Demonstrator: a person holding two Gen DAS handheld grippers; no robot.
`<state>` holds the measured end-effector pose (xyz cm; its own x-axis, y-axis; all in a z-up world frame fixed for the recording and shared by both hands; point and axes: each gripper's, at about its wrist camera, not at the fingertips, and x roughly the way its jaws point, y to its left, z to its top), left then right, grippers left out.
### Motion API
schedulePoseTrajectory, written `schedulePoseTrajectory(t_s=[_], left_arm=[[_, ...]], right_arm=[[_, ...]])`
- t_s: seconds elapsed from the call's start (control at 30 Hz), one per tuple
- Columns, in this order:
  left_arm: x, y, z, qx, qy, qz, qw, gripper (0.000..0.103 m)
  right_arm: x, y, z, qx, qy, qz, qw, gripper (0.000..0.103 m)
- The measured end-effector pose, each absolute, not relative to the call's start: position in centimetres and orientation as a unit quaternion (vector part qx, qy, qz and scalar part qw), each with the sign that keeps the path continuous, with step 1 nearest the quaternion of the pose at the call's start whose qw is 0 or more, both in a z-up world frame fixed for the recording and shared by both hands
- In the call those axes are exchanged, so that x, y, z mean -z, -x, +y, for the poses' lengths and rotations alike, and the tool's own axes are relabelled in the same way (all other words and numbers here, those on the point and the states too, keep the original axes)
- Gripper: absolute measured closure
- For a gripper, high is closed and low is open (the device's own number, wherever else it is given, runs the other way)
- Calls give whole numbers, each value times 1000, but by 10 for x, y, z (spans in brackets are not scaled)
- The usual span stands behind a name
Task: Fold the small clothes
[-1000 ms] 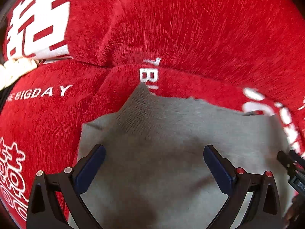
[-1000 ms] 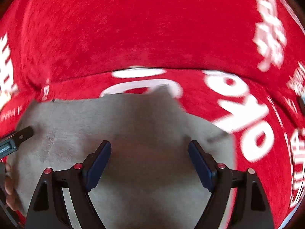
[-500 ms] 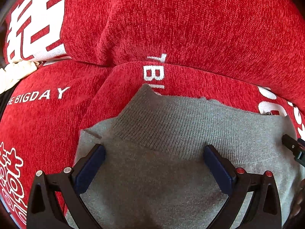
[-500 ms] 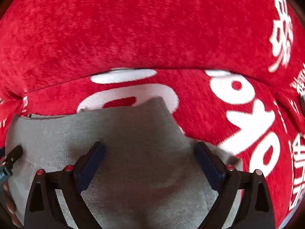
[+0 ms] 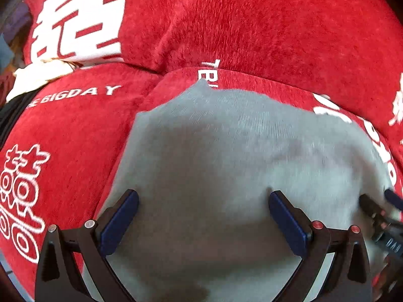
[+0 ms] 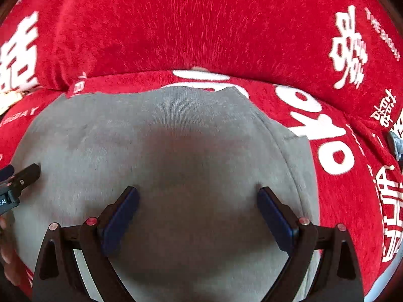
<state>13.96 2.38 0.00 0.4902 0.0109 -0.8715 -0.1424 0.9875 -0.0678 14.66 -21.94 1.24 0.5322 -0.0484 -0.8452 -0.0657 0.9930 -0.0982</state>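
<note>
A small grey knit garment (image 5: 226,151) lies flat on a red plush cover with white lettering (image 5: 252,25). It also shows in the right wrist view (image 6: 163,146). My left gripper (image 5: 203,197) is open and empty, its jaws spread wide just above the garment's left part. My right gripper (image 6: 197,193) is open and empty, jaws spread over the garment's right part. The right gripper's tip shows at the right edge of the left wrist view (image 5: 377,214). The left gripper's tip shows at the left edge of the right wrist view (image 6: 22,176).
The red cover (image 6: 201,25) rises into a cushion-like back behind the garment. A pale cloth or cord bundle (image 5: 40,73) sits at the far left in the seam. A small grey object (image 6: 395,143) lies at the far right.
Both grippers pulled back and up from the garment, so more of it and its far ribbed edge show. Both stayed open.
</note>
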Motion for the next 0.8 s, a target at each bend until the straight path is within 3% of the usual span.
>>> schedulePoseTrajectory(t_s=[0.2, 0.4, 0.57, 0.67, 0.8], left_arm=[[-12, -77, 37, -39, 74, 467, 880, 0], [-2, -30, 28, -29, 15, 448, 894, 0], [5, -7, 45, 7, 54, 501, 864, 0], [-11, -6, 65, -6, 69, 502, 862, 0], [-25, -41, 108, -26, 158, 493, 855, 0]], right_arm=[[-20, -80, -236, -9, 62, 456, 888, 6], [-11, -34, -248, -28, 65, 445, 893, 5], [-10, -18, -249, -52, 86, 466, 879, 5], [-14, -8, -241, -55, 127, 474, 870, 5], [-29, -10, -245, -61, 91, 473, 874, 5]])
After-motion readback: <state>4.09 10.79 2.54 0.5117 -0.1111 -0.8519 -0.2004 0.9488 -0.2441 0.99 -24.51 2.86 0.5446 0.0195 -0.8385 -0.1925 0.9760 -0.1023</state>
